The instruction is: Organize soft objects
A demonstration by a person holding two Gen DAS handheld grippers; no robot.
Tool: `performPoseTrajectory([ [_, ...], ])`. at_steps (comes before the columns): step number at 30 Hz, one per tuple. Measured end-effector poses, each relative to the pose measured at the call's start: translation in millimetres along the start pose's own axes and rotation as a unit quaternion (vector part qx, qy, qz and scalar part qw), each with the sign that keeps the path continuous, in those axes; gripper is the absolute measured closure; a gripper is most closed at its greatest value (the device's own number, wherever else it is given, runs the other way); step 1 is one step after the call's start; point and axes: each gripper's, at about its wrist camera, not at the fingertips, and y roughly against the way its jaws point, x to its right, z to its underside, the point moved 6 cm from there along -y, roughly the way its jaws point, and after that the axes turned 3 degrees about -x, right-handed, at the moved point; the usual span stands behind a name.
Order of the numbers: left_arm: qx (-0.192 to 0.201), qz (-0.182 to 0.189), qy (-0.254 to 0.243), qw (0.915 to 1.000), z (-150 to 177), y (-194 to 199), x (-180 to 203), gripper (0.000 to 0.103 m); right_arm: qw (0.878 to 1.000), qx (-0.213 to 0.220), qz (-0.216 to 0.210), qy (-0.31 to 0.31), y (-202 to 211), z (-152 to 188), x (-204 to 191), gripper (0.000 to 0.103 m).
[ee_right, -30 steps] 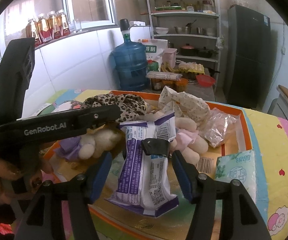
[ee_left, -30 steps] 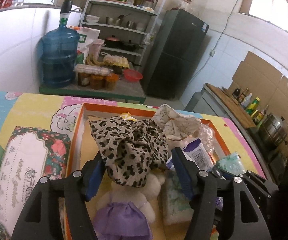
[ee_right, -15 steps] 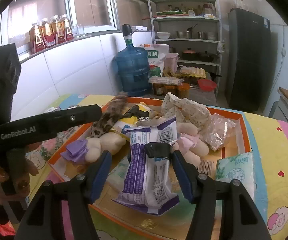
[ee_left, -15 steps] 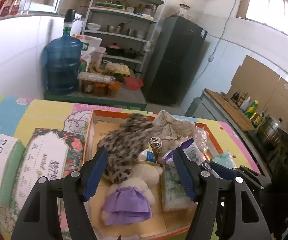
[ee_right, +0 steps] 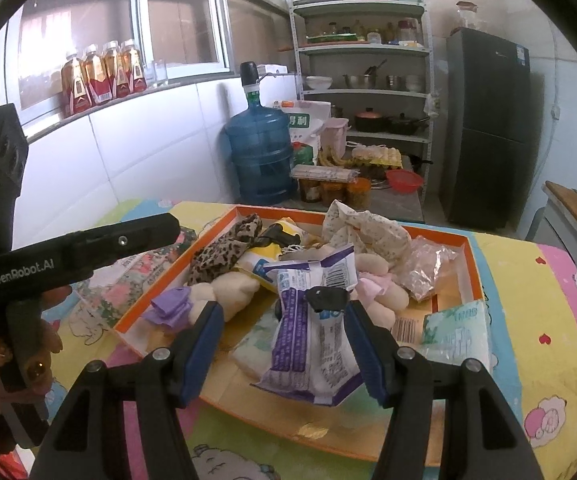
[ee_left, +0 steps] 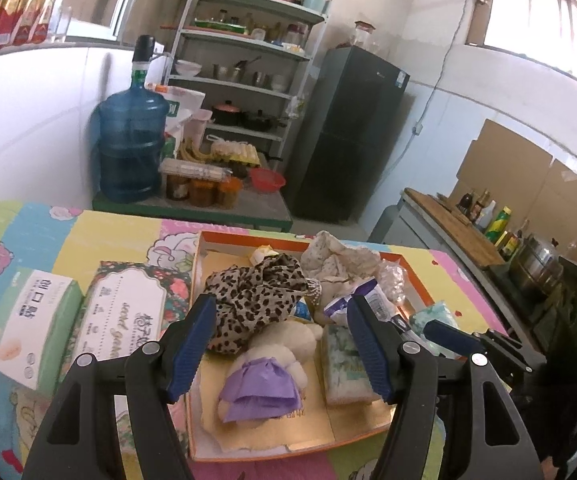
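Through the left wrist camera, I am looking past my left hand-held gripper [ee_left: 278, 334], whose blue fingers are standing wide apart and gripping nothing. Between them, an orange-rimmed tray [ee_left: 418, 280] is sitting on the tabletop [ee_left: 100, 232] with its cartoon-print cover. A leopard-print cloth [ee_left: 254, 294] is lying bunched in the tray at about 11 o'clock from the tray's middle, just beside the left finger; I cannot tell whether they are touching. A plush toy in a purple dress [ee_left: 266, 376] is lying below the cloth toward 6 o'clock. A floral tissue pack [ee_left: 342, 364] is resting at 3 o'clock of the toy. A pale dotted cloth [ee_left: 340, 258] is lying crumpled toward the tray's 1 o'clock corner. Outside the tray, at 9 o'clock, a flowered box [ee_left: 132, 312] and a green tissue box [ee_left: 28, 328] are lying side by side.

Through the right wrist camera, my right hand-held gripper [ee_right: 282, 338] is also spread wide, closed on nothing. A purple-and-white wipes packet [ee_right: 312, 328] is lying in the near part of the tray [ee_right: 476, 272] between the two fingers. A green tissue pack [ee_right: 456, 334] is resting at the tray's 4 o'clock edge. The leopard-print cloth [ee_right: 228, 254] is lying at 10 o'clock, and the left hand-held gripper's black body [ee_right: 68, 250] is reaching in from 9 o'clock.
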Motion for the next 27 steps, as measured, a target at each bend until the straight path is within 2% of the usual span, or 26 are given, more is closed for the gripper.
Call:
performPoseTrajectory([
  [14,0.035,-0.010,-0.015,0.9992,8.2,53.0,-11.6,0.033,0.999,0.035,0.042,-0.002,35.0,3.3,-29.7,0.041],
  [27,0.063,-0.035,-0.041,0.9965,33.7,110.9,-34.6,0.033,0.995,0.067,0.076,0.007,61.8,18.8,-82.6,0.041],
])
